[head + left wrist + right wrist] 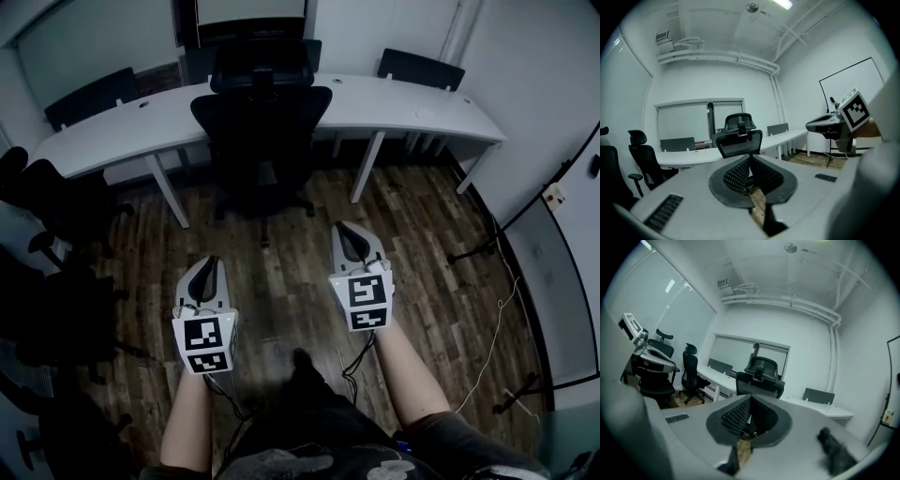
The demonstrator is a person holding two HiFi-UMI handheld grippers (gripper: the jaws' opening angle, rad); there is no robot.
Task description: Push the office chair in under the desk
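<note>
While both grippers hang empty, the office chair (pixel 261 122) stands ahead of them at the desk (pixel 394 103).

Nearest the person, the left gripper (pixel 208 262) and the right gripper (pixel 349 230) are held side by side over the wood floor (pixel 281 281), each with its jaws closed together on nothing (both gripper views show only floor below the tips). Beyond them, well apart, the chair faces away, its wheeled base on the floor in front of the desk's near edge and its backrest against that edge. More black chairs (pixel 56 211) crowd the left side.
</note>
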